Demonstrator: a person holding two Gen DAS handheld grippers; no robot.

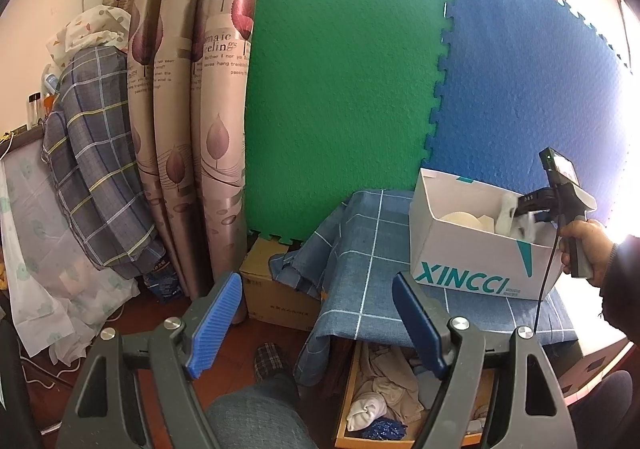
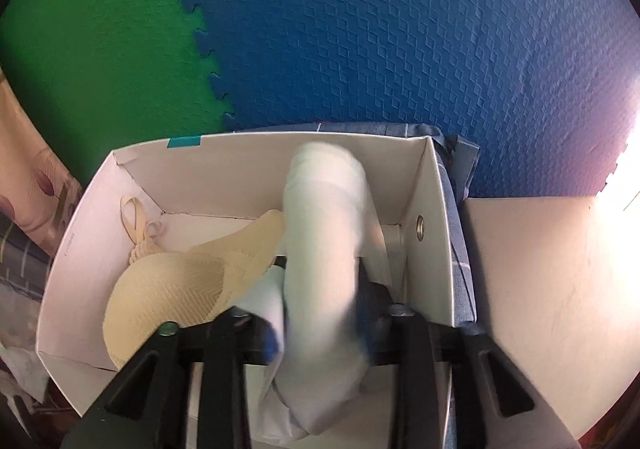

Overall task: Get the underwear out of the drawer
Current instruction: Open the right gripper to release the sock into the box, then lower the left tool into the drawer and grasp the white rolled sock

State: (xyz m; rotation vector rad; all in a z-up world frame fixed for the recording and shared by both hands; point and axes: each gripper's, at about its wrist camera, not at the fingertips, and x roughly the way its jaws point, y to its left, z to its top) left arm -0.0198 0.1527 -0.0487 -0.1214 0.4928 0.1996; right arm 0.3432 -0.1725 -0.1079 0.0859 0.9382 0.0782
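Note:
My right gripper [image 2: 320,341] is shut on a pale white rolled garment [image 2: 324,249] and holds it inside the white XINCCI box [image 2: 80,249]. A cream bra [image 2: 172,289] lies in the box at the left. In the left wrist view the right gripper [image 1: 528,209] is over the box [image 1: 472,249] with the garment [image 1: 508,213] in it. My left gripper [image 1: 316,325] is open and empty, above the open wooden drawer [image 1: 346,389]. Several crumpled pale garments [image 1: 384,389] lie in the drawer.
The box stands on a blue checked cloth [image 1: 372,249] over the cabinet. Green [image 1: 340,89] and blue [image 1: 520,89] foam mats line the wall. Curtains [image 1: 188,129], a plaid bundle [image 1: 92,169] and a cardboard box [image 1: 272,289] are at the left. My knee [image 1: 256,421] is below.

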